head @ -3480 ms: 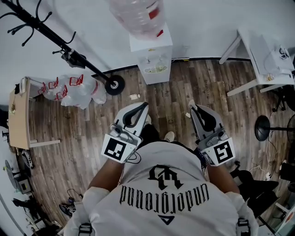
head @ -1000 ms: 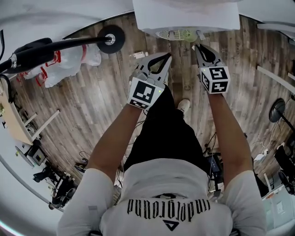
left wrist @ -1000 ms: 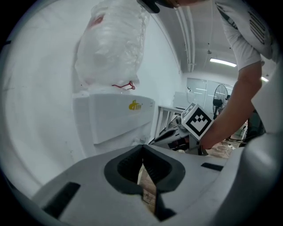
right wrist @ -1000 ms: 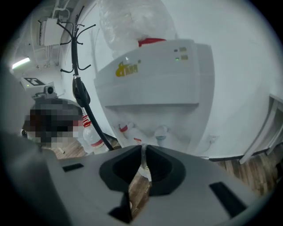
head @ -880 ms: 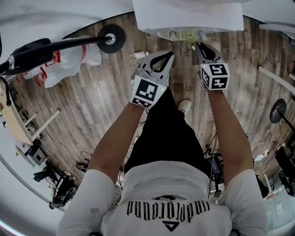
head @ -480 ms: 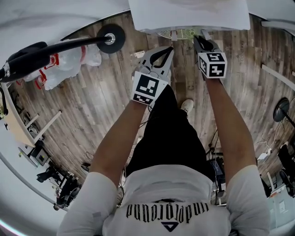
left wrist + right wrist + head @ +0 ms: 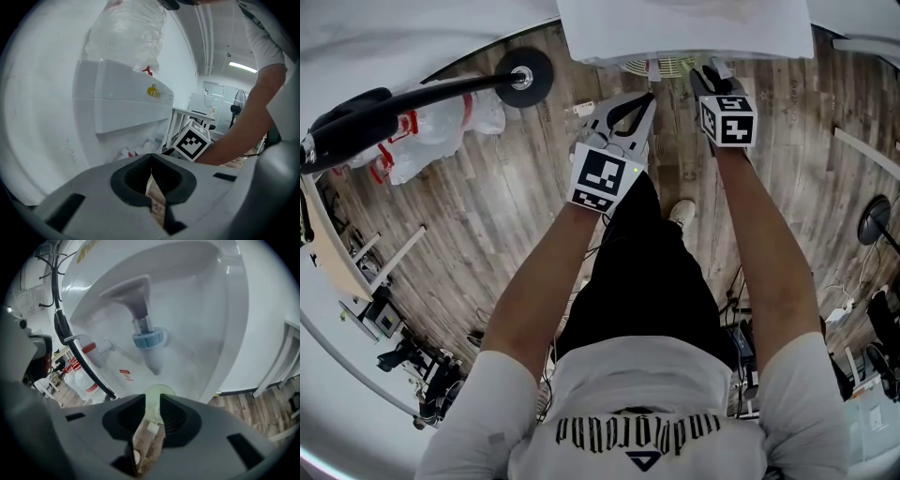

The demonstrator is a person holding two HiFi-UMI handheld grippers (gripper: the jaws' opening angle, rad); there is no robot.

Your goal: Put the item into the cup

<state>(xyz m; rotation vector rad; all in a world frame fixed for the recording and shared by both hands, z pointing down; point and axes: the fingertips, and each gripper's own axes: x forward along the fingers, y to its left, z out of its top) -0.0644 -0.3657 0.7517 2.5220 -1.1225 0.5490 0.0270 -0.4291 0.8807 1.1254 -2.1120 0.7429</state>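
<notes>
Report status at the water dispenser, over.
Left gripper shut, empty. Right gripper fingers just been opening, nothing gripped. Pale green round thing, maybe the cup, under blue tap, beyond the gap. No item, no obstruction seen.

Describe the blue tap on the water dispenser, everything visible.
The blue tap sits in the white recess of the water dispenser, to the right of the red tap in the right gripper view. It has a broad pale-grey push paddle on top, a metal-looking stem, a light-blue plastic collar and a white cone-shaped spout pointing down. Nothing touches it and no water shows. A pale green round thing lies below the spout.
</notes>
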